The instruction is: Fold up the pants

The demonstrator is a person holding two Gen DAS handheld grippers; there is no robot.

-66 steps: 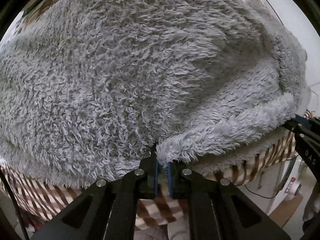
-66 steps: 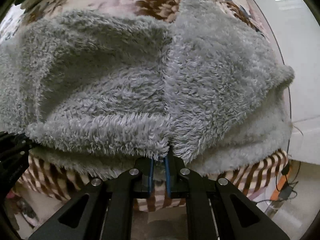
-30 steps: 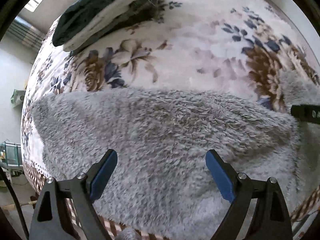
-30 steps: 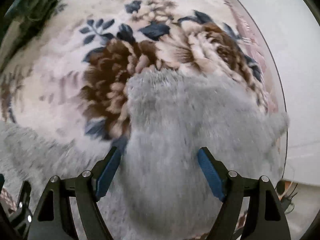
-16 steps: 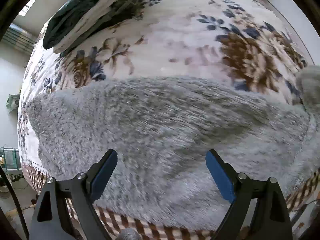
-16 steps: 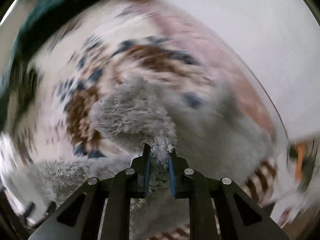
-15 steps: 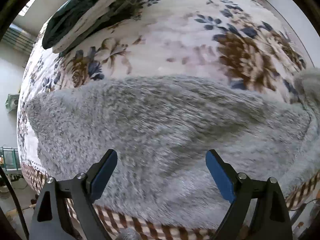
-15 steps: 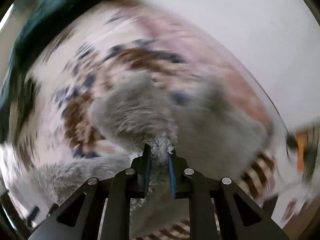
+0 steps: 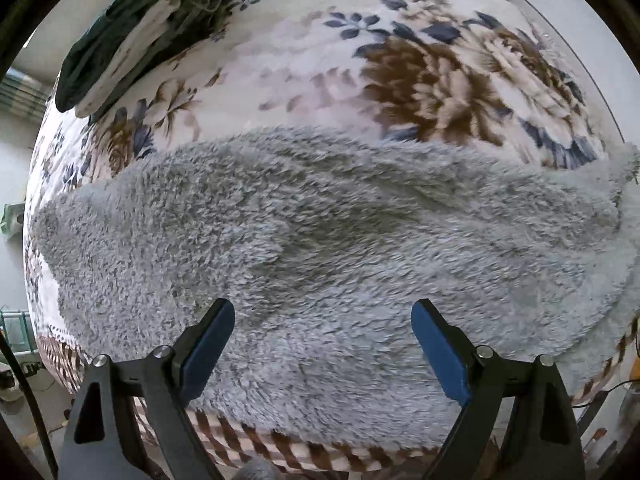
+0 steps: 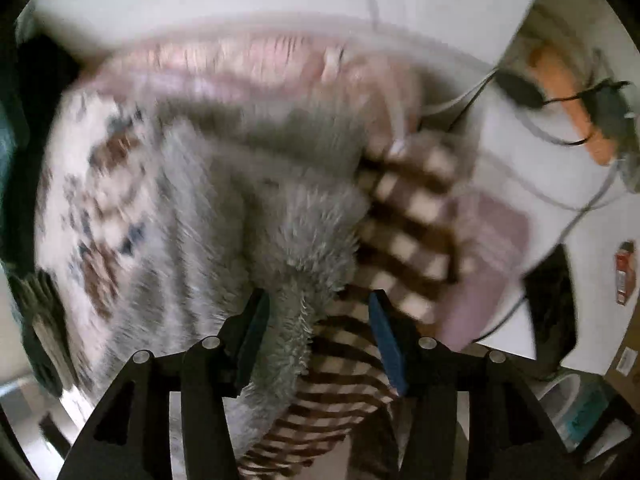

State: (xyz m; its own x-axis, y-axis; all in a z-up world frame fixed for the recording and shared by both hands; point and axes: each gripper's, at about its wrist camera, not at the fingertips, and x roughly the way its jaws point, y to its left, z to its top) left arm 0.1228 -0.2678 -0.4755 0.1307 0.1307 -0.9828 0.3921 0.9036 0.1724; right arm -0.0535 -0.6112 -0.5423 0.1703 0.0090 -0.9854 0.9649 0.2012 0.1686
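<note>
Fluffy grey pants lie spread across a flower-patterned bed cover, reaching from the left edge to the right one. My left gripper hangs above their near part, open wide, with nothing pressed between its blue pads. In the blurred right wrist view an end of the grey pants lies at the bed's corner. My right gripper is over it with its jaws opening; the fluffy edge sits between the pads but is not pinched.
A dark green and white folded pile rests at the bed's far left. A brown checked blanket edge hangs over the bedside. Cables and an orange object lie on the floor at the right, by a white wall.
My right gripper shut on the pants' end, swung and rolled hard toward the bed corner, and now its jaws stand apart again. The left gripper drifted sideways over the pants, still open.
</note>
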